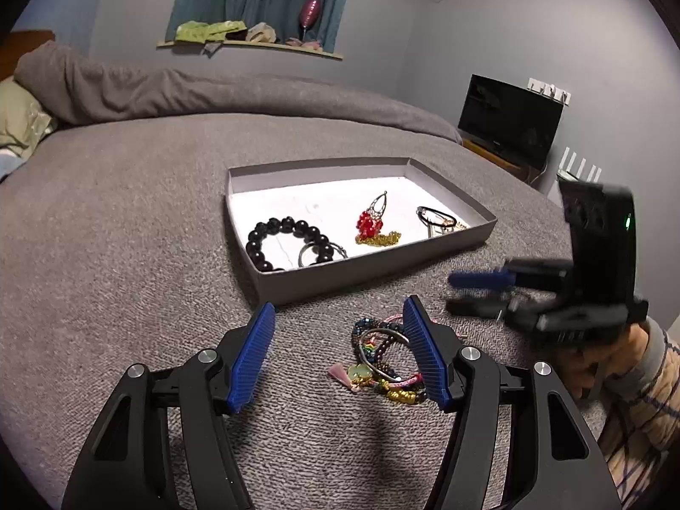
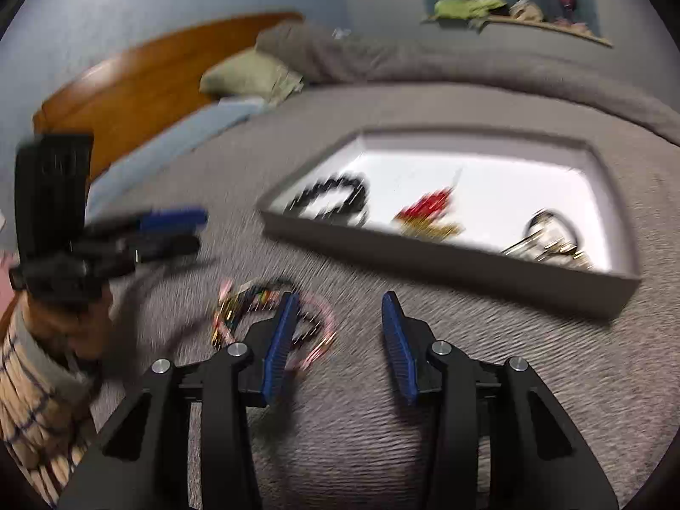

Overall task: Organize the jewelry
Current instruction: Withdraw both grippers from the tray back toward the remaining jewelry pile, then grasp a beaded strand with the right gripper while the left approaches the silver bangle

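A shallow grey box (image 1: 374,274) with a white floor lies on the grey bed cover; it also shows in the right wrist view (image 2: 467,272). In it lie a black bead bracelet (image 1: 289,242), a red bead earring (image 1: 370,223) and a black cord piece (image 1: 437,217). A tangled pile of bracelets (image 1: 382,357) lies on the cover in front of the box, blurred in the right wrist view (image 2: 255,310). My left gripper (image 1: 338,318) is open, its right pad beside the pile. My right gripper (image 2: 338,308) is open and empty, right of the pile.
The grey bed cover (image 1: 127,255) spreads all around. A folded blanket (image 1: 212,93) lies at the back, a pillow (image 2: 250,76) and wooden headboard (image 2: 140,85) to the left. A TV (image 1: 510,121) stands beyond the bed.
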A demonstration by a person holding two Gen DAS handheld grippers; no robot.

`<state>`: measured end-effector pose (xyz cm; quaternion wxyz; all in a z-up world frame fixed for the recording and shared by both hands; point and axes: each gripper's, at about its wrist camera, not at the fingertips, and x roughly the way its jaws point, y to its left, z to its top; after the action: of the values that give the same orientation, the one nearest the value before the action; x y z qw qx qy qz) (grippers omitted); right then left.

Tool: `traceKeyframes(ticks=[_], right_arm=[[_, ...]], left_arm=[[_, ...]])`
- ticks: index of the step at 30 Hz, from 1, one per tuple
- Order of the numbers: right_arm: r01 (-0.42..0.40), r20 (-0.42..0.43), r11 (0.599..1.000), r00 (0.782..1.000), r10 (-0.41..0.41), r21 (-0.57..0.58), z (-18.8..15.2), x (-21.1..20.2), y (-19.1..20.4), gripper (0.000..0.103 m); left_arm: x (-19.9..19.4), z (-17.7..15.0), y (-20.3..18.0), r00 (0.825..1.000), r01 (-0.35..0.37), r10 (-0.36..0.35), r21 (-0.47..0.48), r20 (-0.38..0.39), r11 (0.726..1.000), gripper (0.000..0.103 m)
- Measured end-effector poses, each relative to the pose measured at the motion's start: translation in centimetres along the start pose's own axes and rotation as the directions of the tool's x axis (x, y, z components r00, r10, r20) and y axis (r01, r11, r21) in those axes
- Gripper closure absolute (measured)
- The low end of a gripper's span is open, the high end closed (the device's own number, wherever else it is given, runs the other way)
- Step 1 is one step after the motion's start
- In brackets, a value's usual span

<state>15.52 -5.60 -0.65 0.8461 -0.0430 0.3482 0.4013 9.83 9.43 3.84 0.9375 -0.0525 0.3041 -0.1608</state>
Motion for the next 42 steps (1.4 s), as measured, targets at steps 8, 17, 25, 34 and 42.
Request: traceKeyframes(ticks=[8, 17, 25, 34, 42], right_arm=[[0.025, -0.086, 0.999, 0.996, -0.027, -0.032, -1.1, 1.5, 1.0, 0.097], [0.095, 0.021, 0.995, 0.995, -0.095, -0.005, -0.3, -2.2, -1.3, 0.099], [0.167, 0.066, 0.984, 0.983, -0.17, 0.056, -0.7, -5.6, -4.6, 0.099], [0.21, 0.073, 0.971, 0.973, -0.219, 0.114, -2.1, -7.6, -6.8, 0.099], [0.242, 0.04, 0.96, 0.967, -0.25, 0.142, -3.1, -7.7, -8.4, 0.099]], left_arm=[[0.7, 0.2, 0.1, 1.0, -0.019, 0.019, -0.014, -0.02, 1.0, 0.039], [1.5, 0.2, 0.1, 0.999, -0.017, 0.016, -0.014, -0.04, 1.0, 0.039], [2.9, -0.1, -1.7, 0.997, 0.02, -0.017, 0.039, -0.082, 0.999, 0.039], [5.8, -0.4, -3.9, 0.99, 0.062, -0.055, 0.051, -0.131, 0.997, 0.039], [9.4, 0.1, -4.7, 0.981, 0.058, -0.056, 0.003, -0.186, 0.998, 0.05]])
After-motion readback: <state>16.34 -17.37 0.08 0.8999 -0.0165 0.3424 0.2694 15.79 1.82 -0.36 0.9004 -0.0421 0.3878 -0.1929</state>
